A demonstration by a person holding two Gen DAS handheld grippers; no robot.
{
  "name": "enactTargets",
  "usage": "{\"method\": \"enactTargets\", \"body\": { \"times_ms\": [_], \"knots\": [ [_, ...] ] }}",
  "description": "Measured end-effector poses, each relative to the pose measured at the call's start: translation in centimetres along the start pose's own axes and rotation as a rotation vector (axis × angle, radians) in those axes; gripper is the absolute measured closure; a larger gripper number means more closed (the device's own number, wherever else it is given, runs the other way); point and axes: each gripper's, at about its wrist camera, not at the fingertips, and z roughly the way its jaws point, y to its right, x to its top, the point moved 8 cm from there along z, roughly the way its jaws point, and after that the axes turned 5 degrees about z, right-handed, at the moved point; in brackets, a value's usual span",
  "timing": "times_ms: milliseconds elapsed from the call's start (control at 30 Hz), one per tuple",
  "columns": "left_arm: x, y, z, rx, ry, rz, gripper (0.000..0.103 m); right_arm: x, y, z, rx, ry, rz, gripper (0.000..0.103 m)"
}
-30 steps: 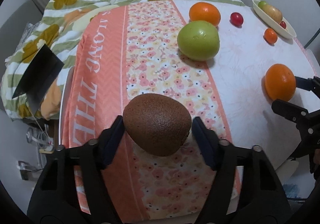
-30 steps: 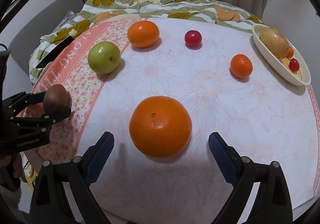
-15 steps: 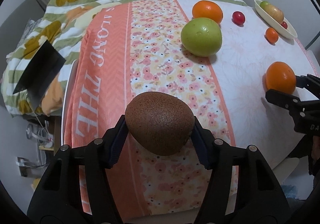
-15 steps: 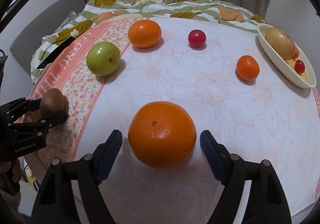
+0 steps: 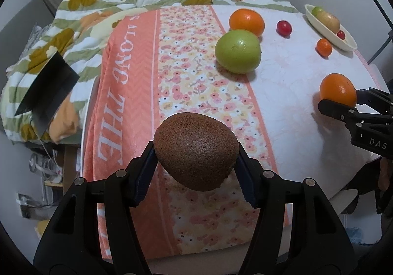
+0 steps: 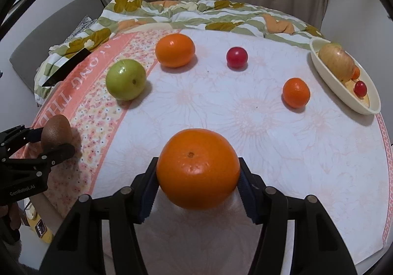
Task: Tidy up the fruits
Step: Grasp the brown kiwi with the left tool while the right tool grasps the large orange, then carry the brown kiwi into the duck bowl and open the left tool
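My left gripper (image 5: 195, 174) is shut on a brown kiwi (image 5: 196, 149), held just above the floral cloth near the table's front left; it also shows in the right wrist view (image 6: 56, 131). My right gripper (image 6: 197, 189) is shut on a large orange (image 6: 197, 168), which also shows in the left wrist view (image 5: 337, 89). On the table lie a green apple (image 6: 125, 79), another orange (image 6: 175, 49), a red cherry tomato (image 6: 236, 57) and a small mandarin (image 6: 295, 92). A cream oval dish (image 6: 368, 105) at the far right holds an apple and small fruits.
A round table with a white and orange floral cloth (image 5: 130, 73) fills both views. A rumpled green-striped blanket (image 6: 196, 12) lies behind it. A dark flat object (image 5: 46, 86) lies on the blanket at the left. The table edge runs close in front of both grippers.
Both grippers have closed: the left one onto the kiwi, the right one onto the large orange. The kiwi now sits a little off the cloth.
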Motion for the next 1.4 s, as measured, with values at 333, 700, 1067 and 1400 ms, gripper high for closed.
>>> {"method": "enactTargets", "body": {
  "times_ms": [333,700,1067,1400],
  "knots": [
    [2.9,1.8,-3.9,-0.031,0.075,0.048,0.032,1.3,0.3,-4.1,0.003,0.067,0.041,0.048],
    [8.7,7.2,-8.7,-0.069,0.16,0.175,0.032,3.1,4.8,-11.4,-0.016,0.145,0.143,0.048],
    [16.1,16.9,-10.1,-0.101,0.23,0.178,0.032,5.3,14.0,-16.4,-0.026,0.189,0.153,0.048],
    [21.8,26.8,-6.6,-0.146,0.203,0.138,0.032,8.0,24.5,-16.1,-0.013,0.178,0.109,0.048]
  ]
}}
